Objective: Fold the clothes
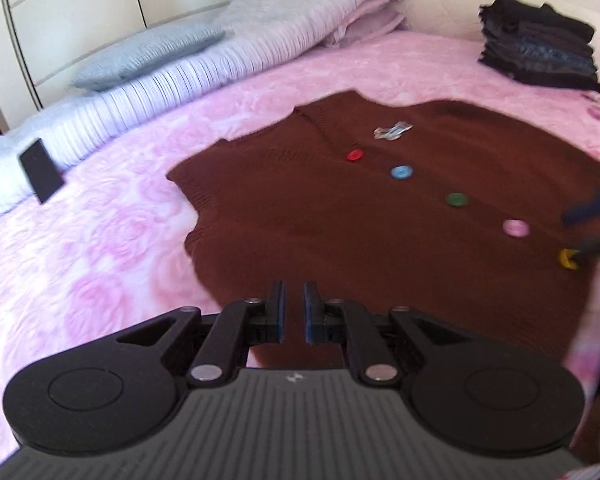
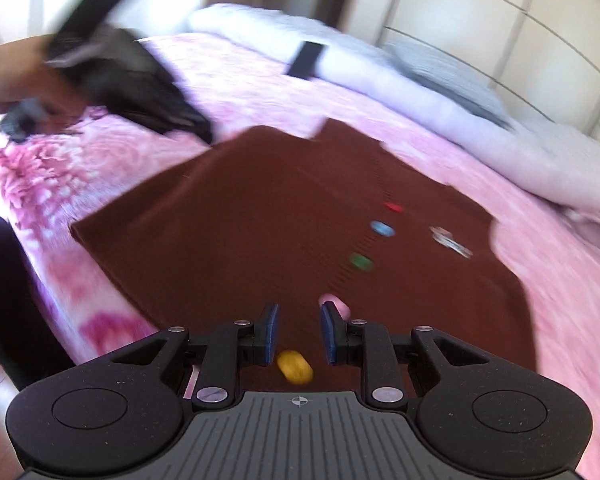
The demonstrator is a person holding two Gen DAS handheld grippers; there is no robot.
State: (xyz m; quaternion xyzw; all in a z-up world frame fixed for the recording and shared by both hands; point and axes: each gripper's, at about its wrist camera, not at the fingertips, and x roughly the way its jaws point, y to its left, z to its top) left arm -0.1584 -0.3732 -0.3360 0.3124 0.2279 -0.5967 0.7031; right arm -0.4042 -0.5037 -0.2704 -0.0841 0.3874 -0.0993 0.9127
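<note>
Left wrist view: my left gripper [image 1: 294, 308] hangs over the near hem of the brown cardigan [image 1: 340, 216], which lies spread flat on the pink bedspread [image 1: 100, 248]. The jaws stand slightly apart with a narrow gap; nothing is between the pads, so I read them as open and empty. The garment stretches ahead and to the right of the tongs. Its long axis follows the button row, from the red button [image 1: 355, 155] far off to the yellow button [image 1: 567, 258] near the right edge, running diagonally away toward the upper left. A stack of folded dark clothes [image 1: 540, 52] sits in the far right corner, well apart from the cardigan.

Right wrist view: my right gripper [image 2: 298, 334] hovers above the button placket, jaws parted wider than the left, gripping nothing. The yellow button [image 2: 295, 366] shows under the gap and the pink button [image 2: 334, 305] just beyond the right pad. The cardigan extends forward and to both sides. The picture is blurred, so I cannot tell whether the pads touch the fabric.

Judgement: the next fold turns on seizing an edge. The left gripper is nearer the left hem corner; the right is nearer the placket end.
</note>
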